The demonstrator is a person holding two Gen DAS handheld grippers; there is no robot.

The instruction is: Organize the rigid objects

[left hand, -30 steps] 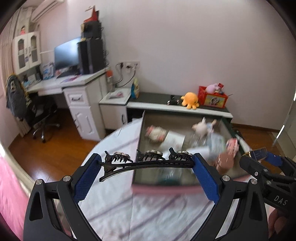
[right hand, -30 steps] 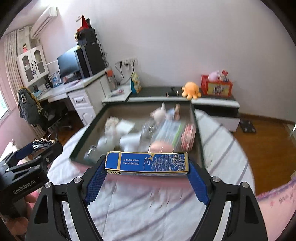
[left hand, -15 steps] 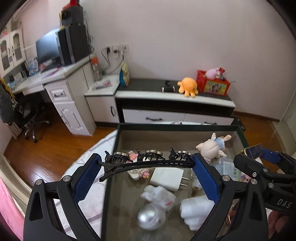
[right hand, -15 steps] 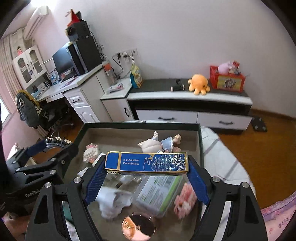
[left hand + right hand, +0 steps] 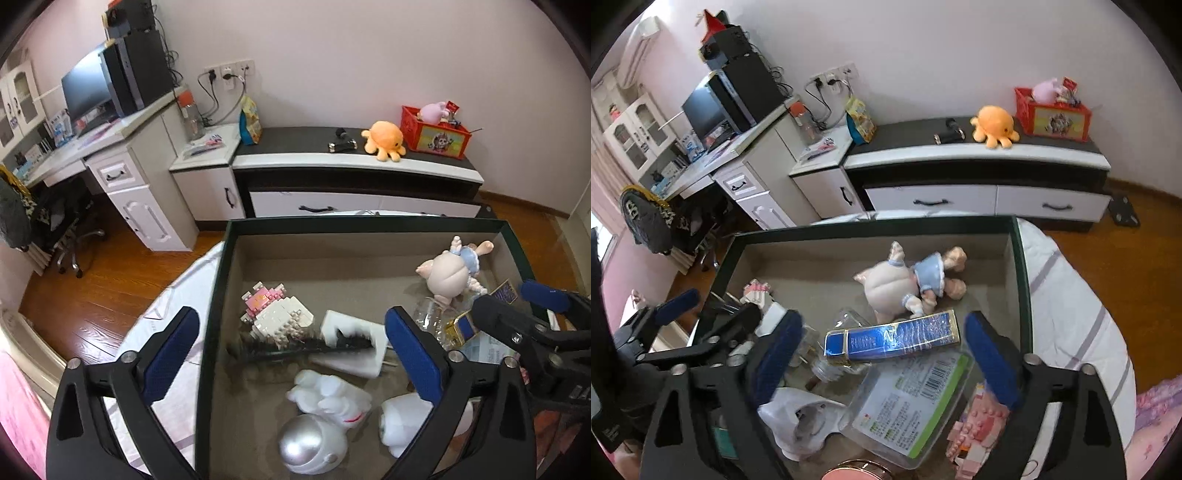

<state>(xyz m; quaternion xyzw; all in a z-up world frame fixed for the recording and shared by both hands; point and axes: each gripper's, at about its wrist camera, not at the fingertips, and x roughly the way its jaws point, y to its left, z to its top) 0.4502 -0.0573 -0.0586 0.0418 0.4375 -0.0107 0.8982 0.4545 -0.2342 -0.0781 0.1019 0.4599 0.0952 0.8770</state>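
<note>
Two grippers hang above the dark-rimmed box [image 5: 218, 295], both spread wide with nothing between the pads. Only the left wrist view shows the black hair clip [image 5: 299, 345], lying blurred across the white charger [image 5: 354, 347] between the left gripper [image 5: 291, 350] fingers. Only the right wrist view shows the blue carton [image 5: 892, 338] whole, tilted on clutter at 12 o'clock from the right gripper [image 5: 882, 354]. In the left view the carton is largely hidden behind the right gripper at 3 o'clock.
</note>
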